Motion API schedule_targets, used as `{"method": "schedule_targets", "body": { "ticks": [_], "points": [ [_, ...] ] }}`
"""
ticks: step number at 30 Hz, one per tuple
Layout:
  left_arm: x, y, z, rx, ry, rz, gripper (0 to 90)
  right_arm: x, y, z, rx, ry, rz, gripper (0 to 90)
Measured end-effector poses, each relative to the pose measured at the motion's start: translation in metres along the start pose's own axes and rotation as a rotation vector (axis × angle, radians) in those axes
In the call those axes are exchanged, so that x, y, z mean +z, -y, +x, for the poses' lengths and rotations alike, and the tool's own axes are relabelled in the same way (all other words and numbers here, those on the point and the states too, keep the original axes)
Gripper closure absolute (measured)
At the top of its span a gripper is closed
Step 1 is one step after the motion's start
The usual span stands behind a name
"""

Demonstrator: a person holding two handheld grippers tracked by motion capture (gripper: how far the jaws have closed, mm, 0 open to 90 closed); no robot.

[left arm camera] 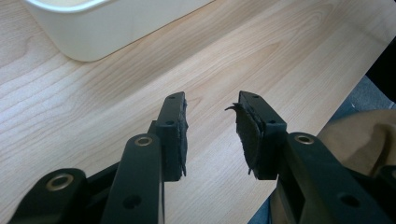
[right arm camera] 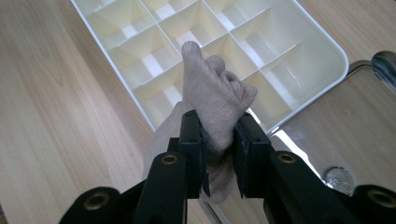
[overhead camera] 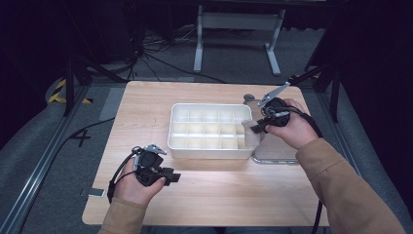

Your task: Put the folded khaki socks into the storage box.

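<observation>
sleeves (overhead camera: 341,180): tan | tongs (left arm camera: 210,126): black, brass rivets, black cable

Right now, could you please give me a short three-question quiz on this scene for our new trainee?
1. True or false: the right gripper is shut on a beige cloth.
2. What lies under the cloth? A) the white divided tray B) a metal bowl C) a cardboard box
3. Fill in: the left gripper has its jaws ____, with nothing between them.

Key: 1 true; 2 A; 3 open.

free: near table (overhead camera: 219,195) (bare wood) | obstacle: divided tray (overhead camera: 180,146) mid-table
</observation>
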State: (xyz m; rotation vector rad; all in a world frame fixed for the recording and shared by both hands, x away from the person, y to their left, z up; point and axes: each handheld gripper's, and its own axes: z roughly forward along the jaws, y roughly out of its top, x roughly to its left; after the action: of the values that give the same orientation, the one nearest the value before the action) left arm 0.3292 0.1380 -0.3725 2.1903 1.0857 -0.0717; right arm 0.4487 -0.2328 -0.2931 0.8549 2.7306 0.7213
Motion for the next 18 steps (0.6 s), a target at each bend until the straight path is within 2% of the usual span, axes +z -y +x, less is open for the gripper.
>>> {"method": "schedule_targets", "body": {
  "ticks": [3,6,9,18],
  "points": [
    [0.003,-0.002,-0.001,0.011,0.011,0.013,63.5,0.006,-0.004,-0.003,-0.068,-0.004,0.023,75.1],
    [0.004,-0.003,-0.002,0.019,0.012,0.016,63.5,0.008,-0.007,-0.006,-0.077,0.012,0.034,75.1],
    [0.004,-0.004,-0.002,0.015,0.017,0.009,63.5,0.013,-0.01,-0.007,-0.073,0.004,0.033,75.0],
    [0.003,-0.004,-0.001,0.013,0.015,0.006,63.7,0.041,-0.014,-0.005,-0.135,0.04,0.097,75.1]
  ]
}}
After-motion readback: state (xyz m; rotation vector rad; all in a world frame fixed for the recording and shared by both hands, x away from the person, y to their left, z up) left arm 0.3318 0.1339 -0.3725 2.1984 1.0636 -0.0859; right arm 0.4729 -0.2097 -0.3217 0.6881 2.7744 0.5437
